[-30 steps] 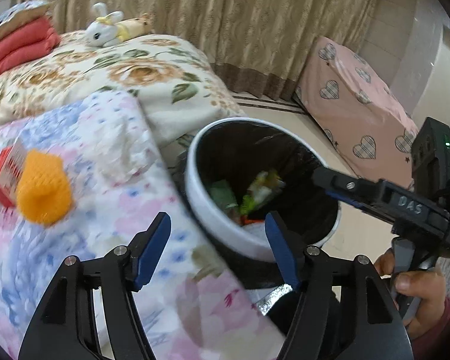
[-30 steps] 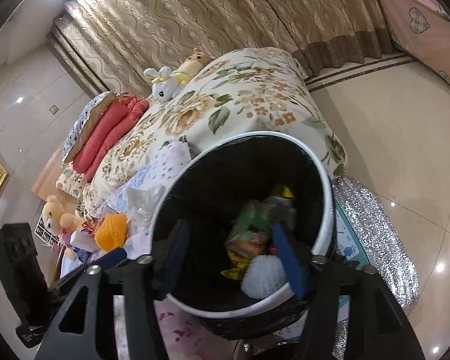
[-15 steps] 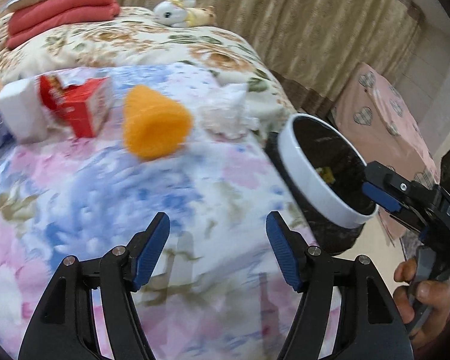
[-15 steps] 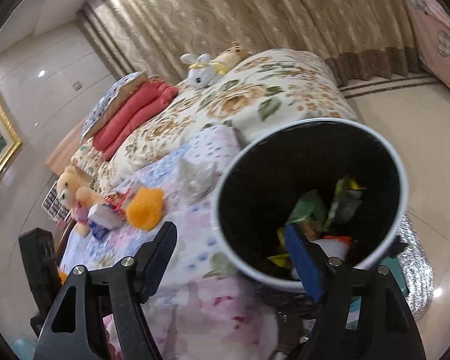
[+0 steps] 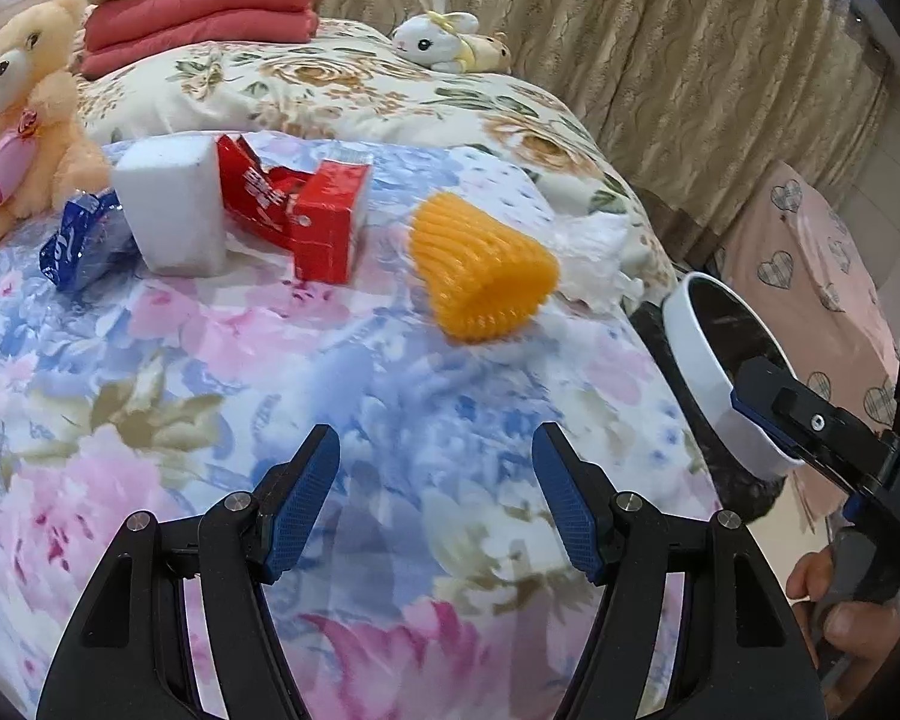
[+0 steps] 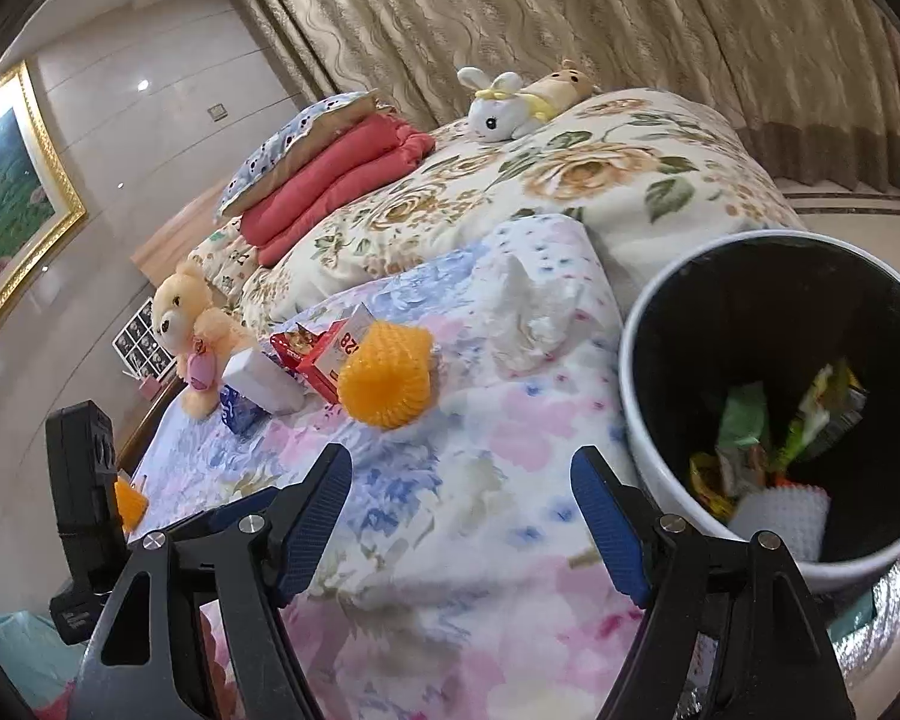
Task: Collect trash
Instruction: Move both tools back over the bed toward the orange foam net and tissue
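Reaching for litter | left gripper (image 5: 435, 504) and right gripper (image 6: 459, 519) both gape, empty; orange foam net (image 5: 480, 267) beside bin (image 6: 636, 360) | pinch its middle gently

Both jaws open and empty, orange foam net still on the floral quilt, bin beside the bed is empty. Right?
Not quite. The bin is not empty: the right wrist view shows wrappers and a white foam net at its bottom. The rest holds: the left gripper and right gripper are open with nothing between the jaws, and the orange foam net lies on the floral quilt.
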